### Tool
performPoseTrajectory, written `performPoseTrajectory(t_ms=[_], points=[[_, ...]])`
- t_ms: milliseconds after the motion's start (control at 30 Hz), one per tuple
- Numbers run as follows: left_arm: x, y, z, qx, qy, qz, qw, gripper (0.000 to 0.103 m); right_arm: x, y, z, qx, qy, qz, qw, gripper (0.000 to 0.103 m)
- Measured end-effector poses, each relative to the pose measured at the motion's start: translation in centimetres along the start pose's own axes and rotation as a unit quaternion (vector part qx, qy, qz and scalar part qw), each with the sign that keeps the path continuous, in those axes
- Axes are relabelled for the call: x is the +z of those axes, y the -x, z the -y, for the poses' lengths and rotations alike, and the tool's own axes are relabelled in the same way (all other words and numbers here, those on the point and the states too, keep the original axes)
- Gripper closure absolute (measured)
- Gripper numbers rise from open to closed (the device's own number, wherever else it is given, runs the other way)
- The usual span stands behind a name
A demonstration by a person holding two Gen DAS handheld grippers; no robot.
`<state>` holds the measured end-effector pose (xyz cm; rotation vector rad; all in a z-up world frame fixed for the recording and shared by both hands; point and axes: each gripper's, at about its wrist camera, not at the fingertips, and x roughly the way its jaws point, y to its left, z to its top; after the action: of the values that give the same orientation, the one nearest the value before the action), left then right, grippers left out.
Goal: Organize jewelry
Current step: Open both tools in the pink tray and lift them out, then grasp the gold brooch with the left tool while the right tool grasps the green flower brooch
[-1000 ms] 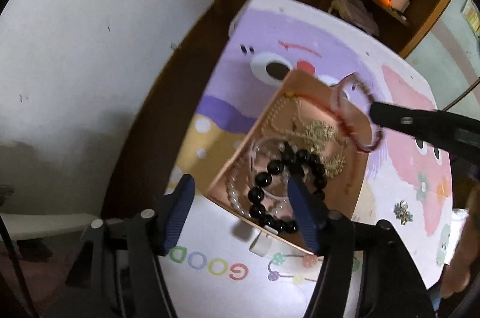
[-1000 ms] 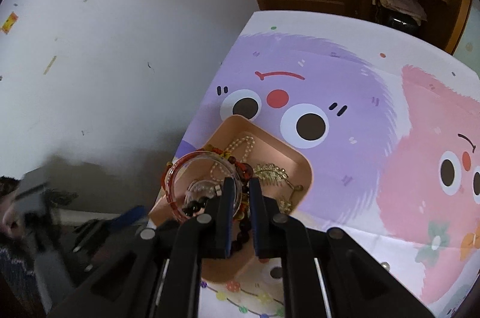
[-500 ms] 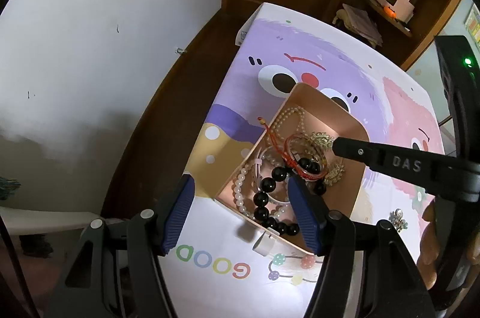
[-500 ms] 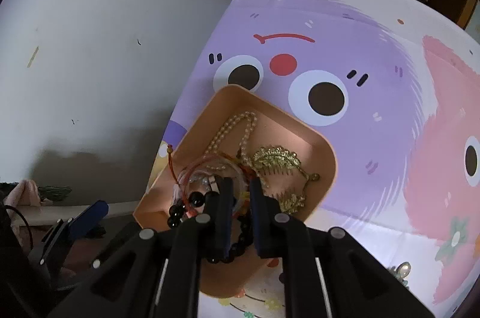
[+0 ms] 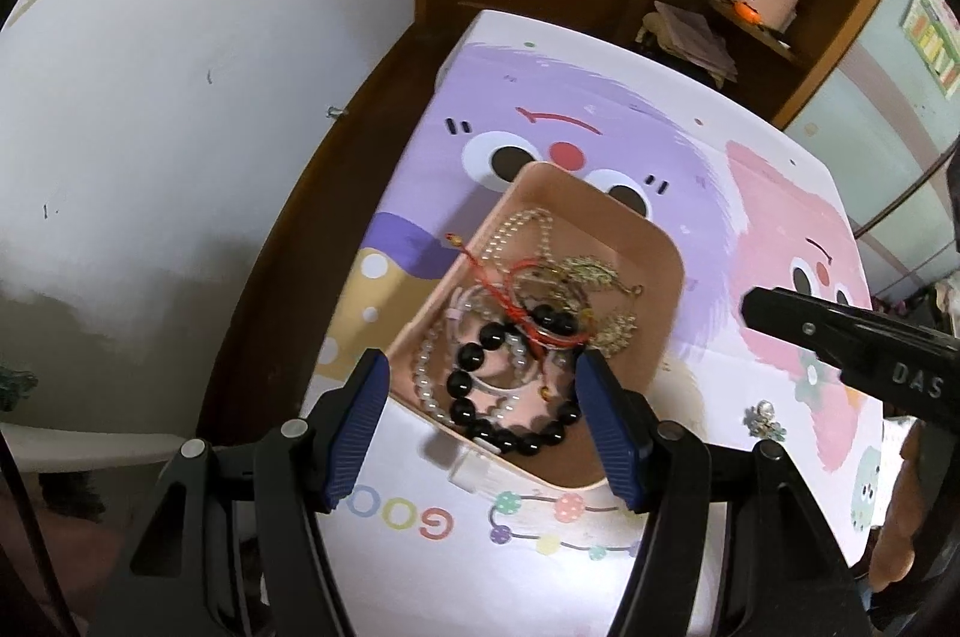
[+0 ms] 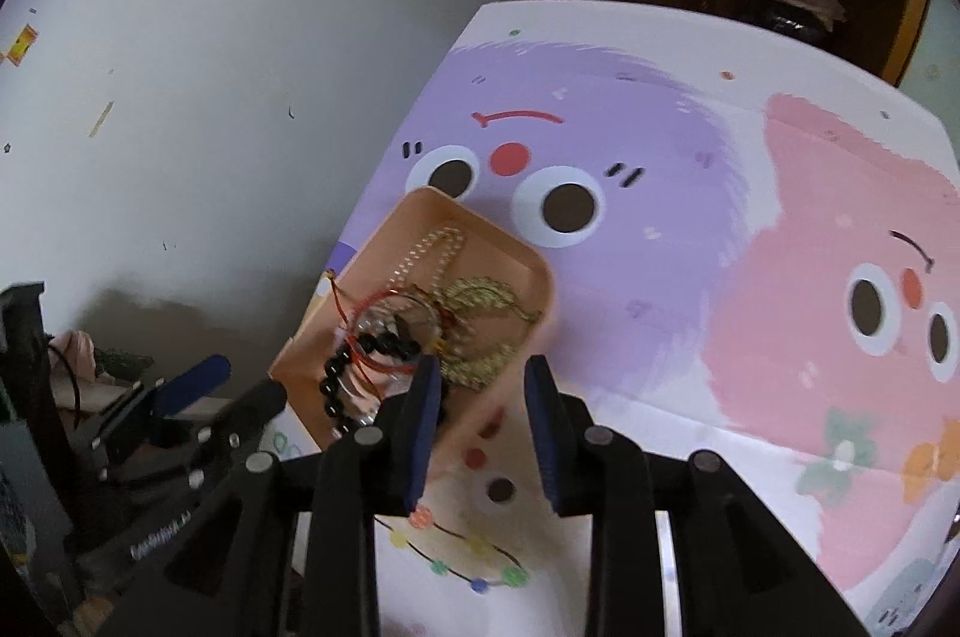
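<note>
Blurring tray [image 6: 528, 271] edge near right claw [image 6: 480, 385].

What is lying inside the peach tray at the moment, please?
In the tray lie a black bead bracelet, a pearl necklace, gold leaf-shaped jewelry and a red cord bracelet, tangled together. Anything beneath the pile is covered.

Both tongs point steeply down over the bench's left edge. The left tongs [image 5: 483, 397] stand wide apart, gripping nothing. The right tongs [image 6: 480, 385] are opening, nothing between them.
</note>
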<state>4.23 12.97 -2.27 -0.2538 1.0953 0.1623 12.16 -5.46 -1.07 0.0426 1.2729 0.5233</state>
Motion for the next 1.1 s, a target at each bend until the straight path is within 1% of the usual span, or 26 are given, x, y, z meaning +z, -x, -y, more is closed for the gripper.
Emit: performPoseTrajectory(t_ms=[100,267,367,533,600,700,767,867,1000,1100], points=[[-0.2,0.3,1.2,-0.005,-0.011,-0.001,0.9999,0.040,-1.1,1.8,1.1,-0.012,0.002,0.013,1.000,0.074],[-0.6,0.7,3.2,-0.015,-0.029,-0.003,0.9995,0.039,-2.7,4.2,3.0,-0.020,-0.003,0.022,1.000,0.074],[-0.8,0.8,4.6,-0.023,-0.040,-0.007,0.9989,0.035,-3.5,5.1,4.1,-0.038,-0.002,0.028,0.999,0.074],[-1.4,0.6,7.0,-0.037,-0.066,-0.013,0.9970,0.030,-4.5,5.4,6.3,-0.047,-0.013,0.024,0.999,0.074],[-1.8,0.4,8.2,-0.047,-0.079,-0.021,0.9955,0.030,-4.9,5.1,6.9,-0.052,-0.014,0.018,0.998,0.074],[-2.8,-0.3,10.1,-0.063,-0.108,-0.035,0.9915,0.030,-5.6,4.3,7.8,-0.059,-0.017,0.006,0.998,0.074],[-3.3,-0.5,11.3,-0.067,-0.128,-0.039,0.9888,0.030,-6.5,3.8,8.4,-0.061,-0.012,0.000,0.998,0.074],[-4.0,-0.9,12.8,-0.074,-0.158,-0.045,0.9837,0.030,-8.0,3.1,8.7,-0.066,0.011,0.001,0.998,0.074],[-5.1,-1.6,14.5,-0.082,-0.194,-0.052,0.9761,0.030,-10.1,1.8,9.2,-0.062,0.030,-0.012,0.998,0.074],[-5.7,-2.4,15.3,-0.085,-0.208,-0.063,0.9725,0.030,-11.3,1.0,10.0,-0.065,0.041,-0.018,0.997,0.074]])
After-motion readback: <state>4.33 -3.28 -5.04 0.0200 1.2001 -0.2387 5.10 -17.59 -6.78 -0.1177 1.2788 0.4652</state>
